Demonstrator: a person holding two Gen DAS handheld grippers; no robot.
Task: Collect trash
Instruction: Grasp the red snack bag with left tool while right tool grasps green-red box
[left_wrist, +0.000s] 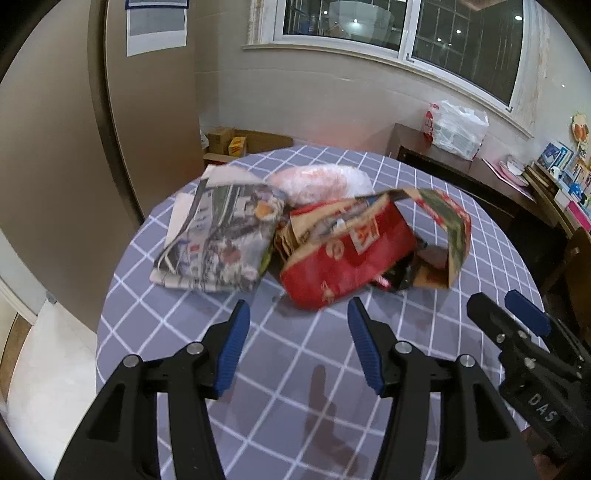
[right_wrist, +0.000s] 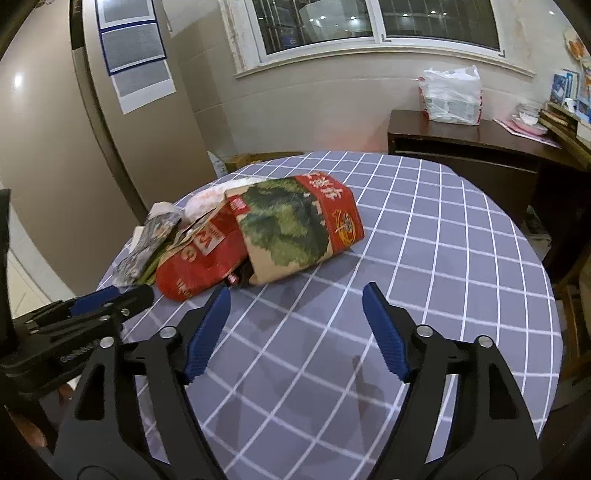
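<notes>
Round table under a grey checked tablecloth (right_wrist: 424, 236). Window (left_wrist: 436, 33) above the far wall, dark outside. Dark wood sideboard (right_wrist: 465, 147) to the right, white plastic bag (right_wrist: 452, 96) standing on it, pink dish (right_wrist: 528, 123) and what may be books (right_wrist: 559, 116) beside. Papers (right_wrist: 136, 55) taped on a brown panel, left. Cardboard boxes (left_wrist: 225, 142) on the floor behind the table.

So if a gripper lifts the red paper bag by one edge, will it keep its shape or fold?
The red paper bag looks creased and partly flattened, so it would probably bend rather than stay stiff. Its mouth gapes toward the camera with dark scraps inside, so they may spill out if it is tilted. It seems light, likely sliding on the checked tablecloth if pushed.
</notes>
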